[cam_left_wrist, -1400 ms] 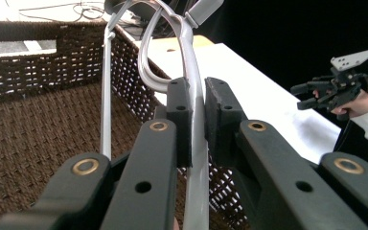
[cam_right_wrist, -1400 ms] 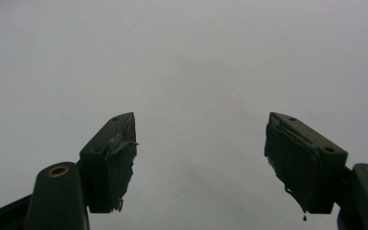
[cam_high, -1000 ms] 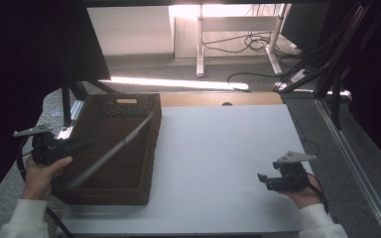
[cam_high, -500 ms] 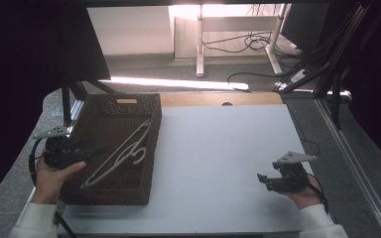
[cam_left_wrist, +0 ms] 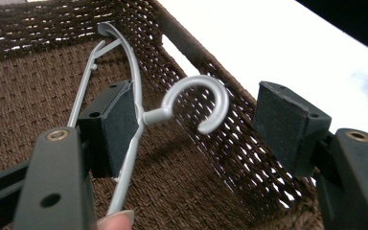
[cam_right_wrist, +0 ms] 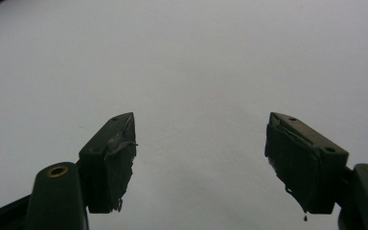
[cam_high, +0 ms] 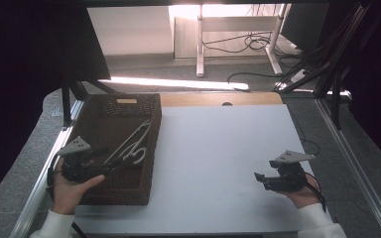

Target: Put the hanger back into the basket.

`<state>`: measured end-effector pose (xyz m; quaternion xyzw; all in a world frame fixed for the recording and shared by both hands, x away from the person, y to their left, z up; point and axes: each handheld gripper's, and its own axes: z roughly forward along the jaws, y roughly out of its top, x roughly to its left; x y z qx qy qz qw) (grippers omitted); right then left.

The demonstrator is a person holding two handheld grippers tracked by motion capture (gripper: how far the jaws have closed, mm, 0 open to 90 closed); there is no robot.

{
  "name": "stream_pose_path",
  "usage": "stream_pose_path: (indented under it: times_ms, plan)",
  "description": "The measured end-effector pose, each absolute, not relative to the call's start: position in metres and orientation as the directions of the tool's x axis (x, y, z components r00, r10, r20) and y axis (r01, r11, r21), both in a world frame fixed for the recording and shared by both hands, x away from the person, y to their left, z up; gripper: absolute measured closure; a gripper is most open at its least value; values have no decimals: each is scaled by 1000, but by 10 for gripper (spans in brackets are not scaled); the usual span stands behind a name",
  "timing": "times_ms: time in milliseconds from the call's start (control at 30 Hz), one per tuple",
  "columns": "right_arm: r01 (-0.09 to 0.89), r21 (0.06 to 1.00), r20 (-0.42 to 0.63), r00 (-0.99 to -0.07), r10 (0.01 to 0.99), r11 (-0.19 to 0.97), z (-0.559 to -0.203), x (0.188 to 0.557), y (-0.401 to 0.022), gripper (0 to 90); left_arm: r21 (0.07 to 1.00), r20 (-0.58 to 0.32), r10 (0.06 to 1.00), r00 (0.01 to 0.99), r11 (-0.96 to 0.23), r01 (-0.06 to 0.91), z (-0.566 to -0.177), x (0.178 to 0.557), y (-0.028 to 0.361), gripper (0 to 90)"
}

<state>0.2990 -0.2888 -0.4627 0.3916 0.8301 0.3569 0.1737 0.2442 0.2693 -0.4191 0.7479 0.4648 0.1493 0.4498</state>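
A grey metal clothes hanger (cam_high: 130, 144) lies inside the dark brown woven basket (cam_high: 155, 130) at the table's left. My left gripper (cam_high: 110, 168) reaches over the basket's near left part toward the hanger's hook. In the left gripper view the jaws (cam_left_wrist: 203, 122) stand wide apart after just opening. The hook (cam_left_wrist: 197, 101) sits between them, and the hanger's wire runs along the left pad (cam_left_wrist: 117, 122) while the right pad is well clear of it. My right gripper (cam_high: 259, 178) rests low over the white table at the near right, open (cam_right_wrist: 199, 153), with nothing between its pads.
The white tabletop (cam_high: 218, 148) stretches from the basket to the right gripper. A metal rail (cam_high: 349, 153) borders the table on the right. Desk legs and cables (cam_high: 248, 44) lie on the floor beyond the far edge.
The left gripper has moved right from beside the basket to over it. The hanger went from slanting across the basket to lying inside it. The right gripper has stayed still.
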Motion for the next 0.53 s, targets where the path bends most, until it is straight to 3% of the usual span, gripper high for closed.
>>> stream_pose_path:
  times_ms: [533]
  plan:
    - [498, 746, -19, -647, 763, 441, -463, 295, -291, 260, 816, -184, 834, 520, -165, 554, -425, 240, 264, 306]
